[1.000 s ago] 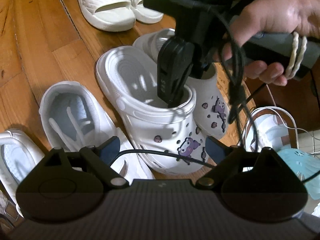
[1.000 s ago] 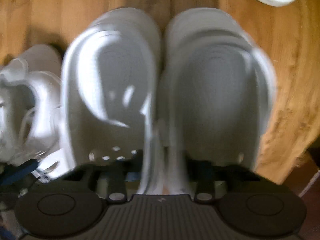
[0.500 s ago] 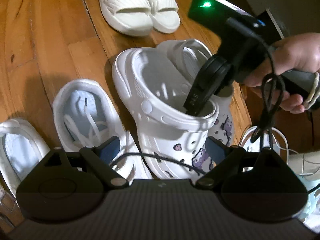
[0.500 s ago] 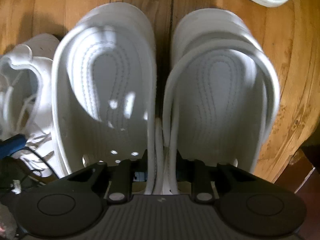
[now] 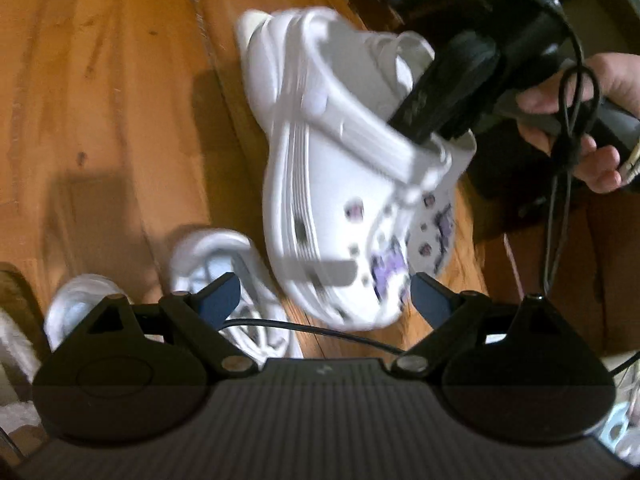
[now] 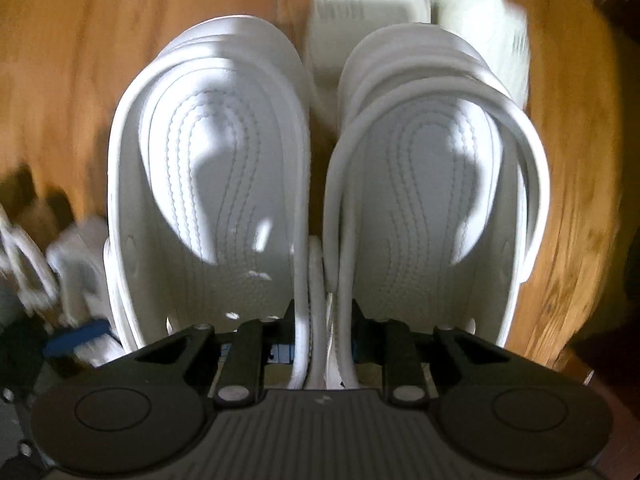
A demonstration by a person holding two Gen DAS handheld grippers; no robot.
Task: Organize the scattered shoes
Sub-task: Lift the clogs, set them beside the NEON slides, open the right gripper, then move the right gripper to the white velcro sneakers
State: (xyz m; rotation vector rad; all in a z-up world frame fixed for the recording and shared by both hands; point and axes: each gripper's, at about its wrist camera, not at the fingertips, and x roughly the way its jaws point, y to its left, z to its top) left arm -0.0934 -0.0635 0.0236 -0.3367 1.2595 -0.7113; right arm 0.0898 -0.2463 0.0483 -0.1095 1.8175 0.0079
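a: where are the clogs [image 6: 320, 184] right now?

b: both are off the wooden floor [image 5: 120, 100]. the right gripper [image 6: 322, 344] has one finger down inside each clog, and the two inner walls are squeezed together between them. so the fingers are nearly closed, pinching both walls as a pair.

a: which way do the clogs run from that grip?

b: in the right wrist view the heels point to 12 o'clock and the toes sit under the camera at 6. the long axis runs straight away from the fingers, with the two clogs side by side at 11 and 1.

a: and the left gripper [image 5: 322, 294]?

b: its fingers are spread wide with nothing between them. in its own view the pair hangs at about 12 to 1 o'clock, toes low and near, heels far and high. the hand [image 5: 580, 128] holding the right gripper is at 2 o'clock.

a: so which hand makes the next move?

b: i'd say the right, since it alone carries the load. the pair needs a bare patch of floor where the soles can come down flat and the long axis can line up with the other shoes. two white slides [image 6: 420, 4] lie just beyond the heels at 12, and laced white sneakers [image 5: 224, 292] sit at 7 to 8 in the left view.

a: any risk?

b: the grip is on soft walls only, so a swing could let one clog slip out. the views are blurred, so i can't tell how firm the hold is.
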